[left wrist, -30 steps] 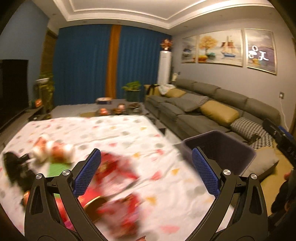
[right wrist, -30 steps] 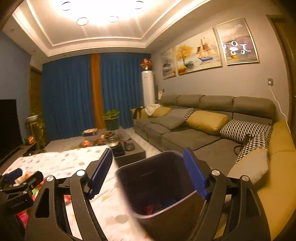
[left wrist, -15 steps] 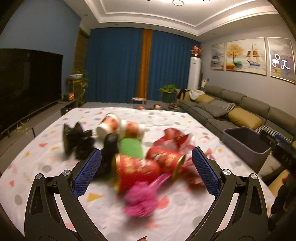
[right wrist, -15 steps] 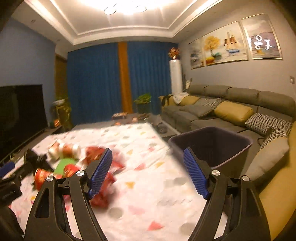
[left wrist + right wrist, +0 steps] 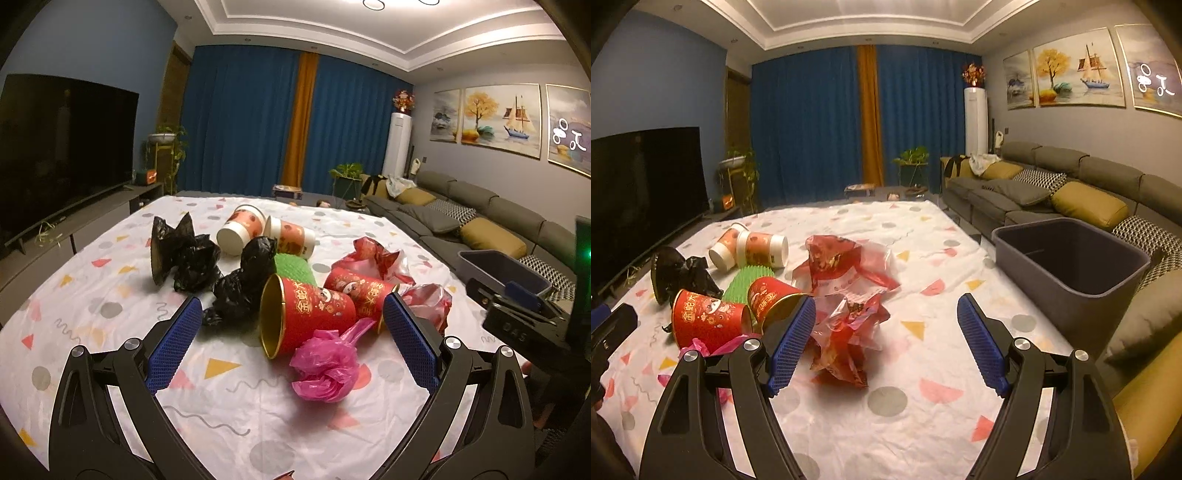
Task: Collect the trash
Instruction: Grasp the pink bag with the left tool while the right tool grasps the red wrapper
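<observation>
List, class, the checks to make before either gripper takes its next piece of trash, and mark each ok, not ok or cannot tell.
1. Left gripper open and empty: ok.
2. Right gripper open and empty: ok.
3. Pink bag lies between the left fingers' line, ungripped: ok.
4. Red wrapper lies just ahead of the right gripper: ok.
5. Bin upright, mouth open: ok.
6. Room left in the bin: cannot tell.

Two red paper cups [image 5: 310, 314], two white cups [image 5: 243, 230] — two black bags [image 5: 184, 254], one pink bag [image 5: 325, 363], one bin [image 5: 1071, 266].
</observation>
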